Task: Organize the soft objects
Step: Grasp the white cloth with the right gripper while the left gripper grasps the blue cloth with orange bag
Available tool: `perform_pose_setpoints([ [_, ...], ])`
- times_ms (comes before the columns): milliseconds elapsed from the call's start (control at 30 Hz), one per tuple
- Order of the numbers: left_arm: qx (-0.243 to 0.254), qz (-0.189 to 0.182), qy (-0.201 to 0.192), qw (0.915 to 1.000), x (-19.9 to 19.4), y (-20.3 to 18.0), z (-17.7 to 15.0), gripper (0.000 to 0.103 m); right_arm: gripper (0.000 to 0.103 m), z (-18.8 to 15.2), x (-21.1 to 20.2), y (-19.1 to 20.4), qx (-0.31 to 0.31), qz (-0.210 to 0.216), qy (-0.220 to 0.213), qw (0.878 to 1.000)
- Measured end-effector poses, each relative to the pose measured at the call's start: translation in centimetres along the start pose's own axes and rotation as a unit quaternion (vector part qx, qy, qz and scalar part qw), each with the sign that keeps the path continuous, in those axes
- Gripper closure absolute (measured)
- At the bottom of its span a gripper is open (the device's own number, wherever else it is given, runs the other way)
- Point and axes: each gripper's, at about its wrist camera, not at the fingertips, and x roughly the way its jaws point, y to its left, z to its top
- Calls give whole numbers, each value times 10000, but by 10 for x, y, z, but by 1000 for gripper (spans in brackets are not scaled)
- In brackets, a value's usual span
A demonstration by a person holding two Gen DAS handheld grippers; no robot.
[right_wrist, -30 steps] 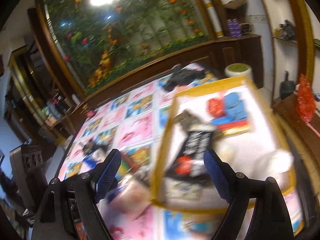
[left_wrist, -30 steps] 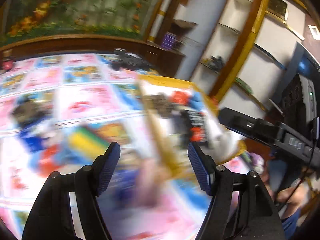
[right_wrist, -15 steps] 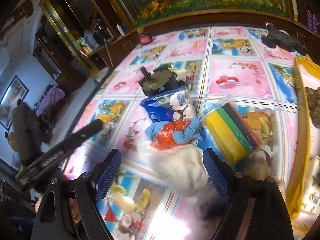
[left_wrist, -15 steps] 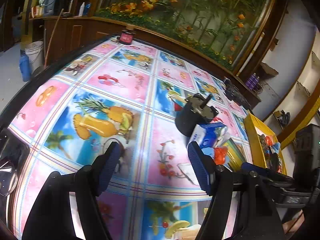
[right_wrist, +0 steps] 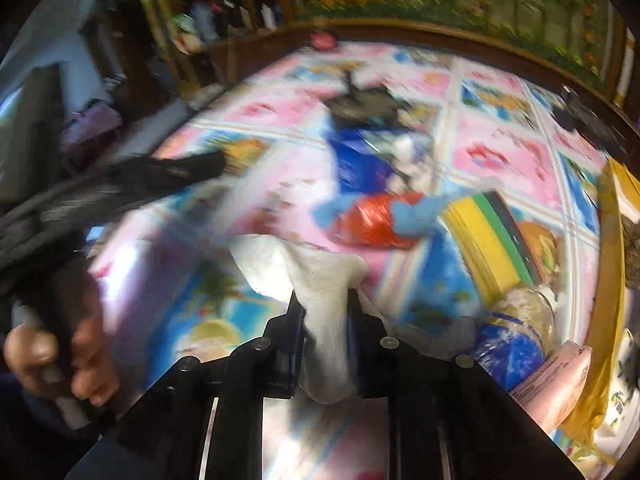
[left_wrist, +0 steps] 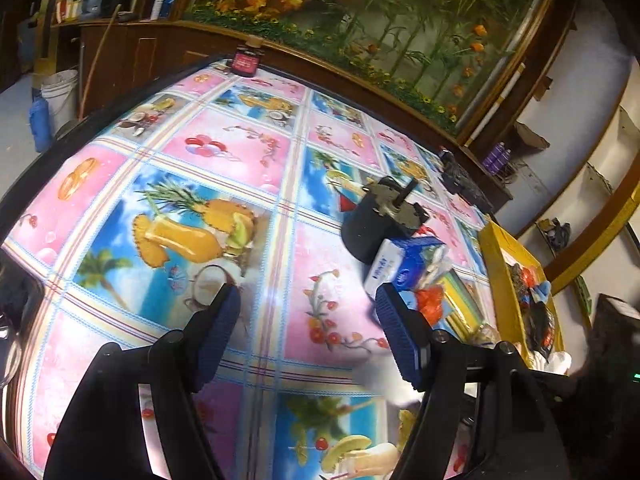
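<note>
Right gripper (right_wrist: 325, 312): its jaws are shut tight on a soft white fluffy cloth (right_wrist: 316, 280). The cloth is pinched in the middle, so both ends hang free and it can be lifted in one go.
Where the cloth is: just over the desk with the bright fruit-picture cover (left_wrist: 224, 152), near the pile of things.
Left gripper (left_wrist: 308, 328): its jaws are wide open with nothing in them. It hangs over a bare part of the desk, I think so it is ready to help.
Yellow-rimmed tray (left_wrist: 494, 256): it sits at the far right of the desk. Some small things already lie in it, so I think soft things go there.
Pile: the things sit close together beside the tray, easy to reach.
Count, cloths: one white one.
Count, blue and white tissue pack (left_wrist: 404, 264): one.
Count, red and blue crinkly bundle (right_wrist: 380, 216): one.
Count, yellow and green sponge block (right_wrist: 488, 232): one.
Count, black round holder (left_wrist: 376, 220): one.
Count, trays: one.
Count, grippers: two.
Blur: the right view is smeared, so tiny things cannot be counted.
</note>
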Motion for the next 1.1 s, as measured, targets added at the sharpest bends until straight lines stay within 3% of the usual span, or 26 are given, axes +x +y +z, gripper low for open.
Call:
perform_pose_setpoints([
  [100, 180, -187, 111, 9996, 2, -10, -2, 34, 85, -9, -41, -3, -173, 631, -722, 9952],
  [233, 580, -508, 410, 9962, 12, -30, -10, 34, 85, -13, -86, -47, 437, 199, -1616, 9857],
  [300, 855, -676, 665, 9918, 20, -44, -15, 34, 85, -23, -100, -75, 950, 198, -1935, 9763],
  [400, 1248, -766, 883, 9853, 29, -63, -21, 34, 85, -34, -101, -107, 1384, 221, -2054, 9686],
  [500, 1615, -635, 859, 9811, 33, -77, -26, 34, 85, -43, -90, -122, 1552, 379, -2091, 9647],
  [733, 2494, -148, 751, 9654, 50, -108, -32, 34, 85, -64, -74, -124, 1463, 732, -2181, 9621],
  [867, 2642, -129, 1008, 9591, 66, -114, -37, 34, 85, -69, -66, -133, 1494, 868, -2277, 9583],
  [900, 2717, -77, 1054, 9566, 68, -116, -40, 35, 85, -71, -64, -137, 1515, 889, -2285, 9576],
  [967, 2840, 80, 984, 9537, 68, -119, -45, 52, 85, -73, -60, -140, 1524, 870, -2280, 9577],
  [1000, 2842, 67, 936, 9542, 67, -119, -45, 72, 85, -74, -61, -141, 1518, 864, -2279, 9579],
  [1100, 2709, 47, 917, 9582, 64, -117, -46, 76, 83, -74, -61, -139, 1483, 878, -2262, 9587],
])
